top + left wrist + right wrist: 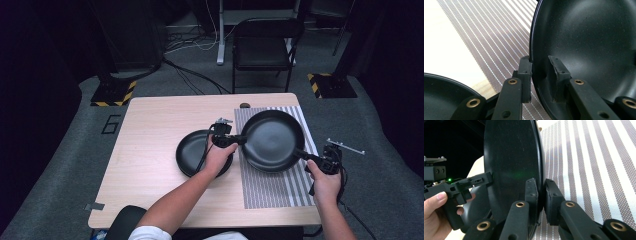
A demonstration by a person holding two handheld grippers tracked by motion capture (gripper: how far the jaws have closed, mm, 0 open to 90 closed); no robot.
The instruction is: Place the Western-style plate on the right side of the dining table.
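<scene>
Both claws are clamped on the rim of the large black pan (273,140): the left claw (239,140) grips its left edge, one jaw inside the bowl and one outside, as seen in the left gripper view (539,75), and the right claw (311,159) is closed on the opposite edge, near where the stub of a handle sits (539,197). The pan is held over the striped mat (280,192) on the right half of the desk (150,130), apparently lifted clear of it, though contact underneath cannot be told.

The lift is judged done; the setting down is left. A smaller black pan (197,152) lies on the bare wood just to the left, partly under the left hand (217,159), and nesting or stacking may be intended.

The pan's mouth is turned upward and roughly level. Its long axis, from left rim through handle, runs from upper left to lower right across the desk, the handle pointing toward the right hand (325,182).
</scene>
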